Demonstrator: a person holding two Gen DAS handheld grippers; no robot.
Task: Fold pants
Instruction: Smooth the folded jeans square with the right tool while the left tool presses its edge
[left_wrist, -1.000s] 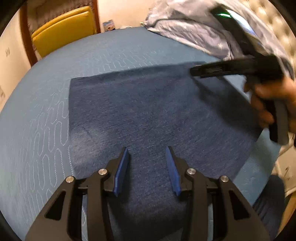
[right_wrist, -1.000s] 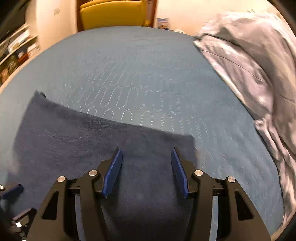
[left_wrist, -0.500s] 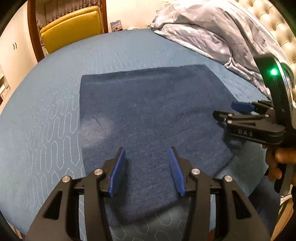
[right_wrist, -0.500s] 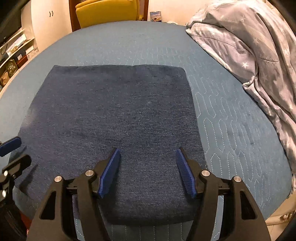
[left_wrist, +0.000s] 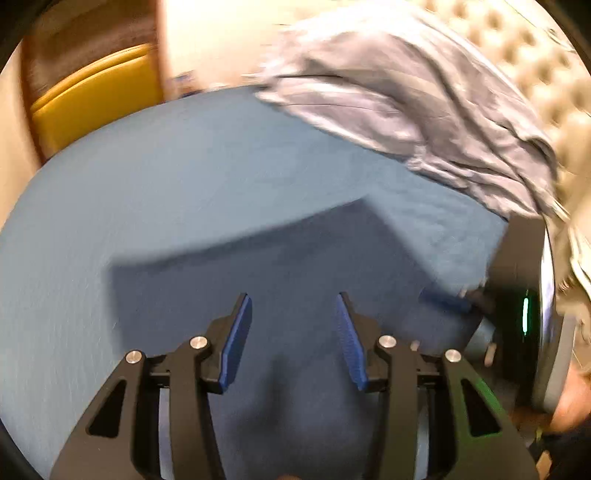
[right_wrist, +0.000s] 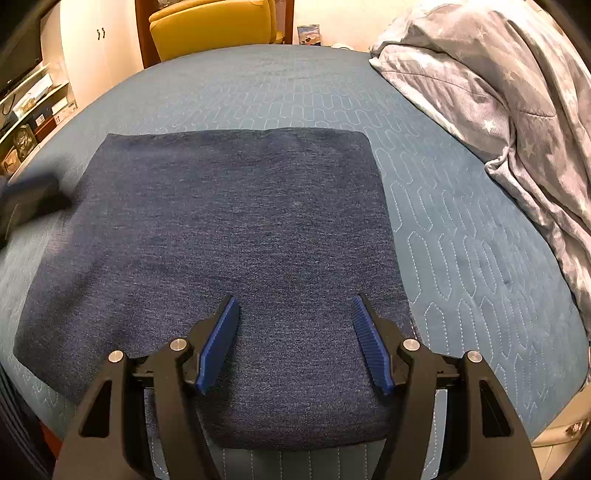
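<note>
Pants of dark blue denim (right_wrist: 229, 258), folded into a flat rectangle, fill the middle of my right wrist view and lie on the teal quilted bed cover (right_wrist: 461, 258), their near edge close to the bottom of the frame. My right gripper (right_wrist: 293, 343) hovers over that near part with its blue-padded fingers (right_wrist: 218, 343) spread apart and nothing between them. At the left edge of that frame a dark blurred shape crosses the left side of the cloth; I cannot tell what it is.

From the left wrist view, which is smeared by motion, the same pants (left_wrist: 280, 280) sit in the lower centre, and my left gripper (left_wrist: 293, 339) has its fingers (left_wrist: 234, 343) apart above them, empty. My right gripper's black body with a green light (left_wrist: 524, 317) shows at the right edge.

A grey star-printed duvet (right_wrist: 509, 96) is heaped at the upper right of the bed, a yellow armchair (right_wrist: 210, 26) stands beyond at the top, and a tufted cream headboard (left_wrist: 524, 62) fills the upper right.
</note>
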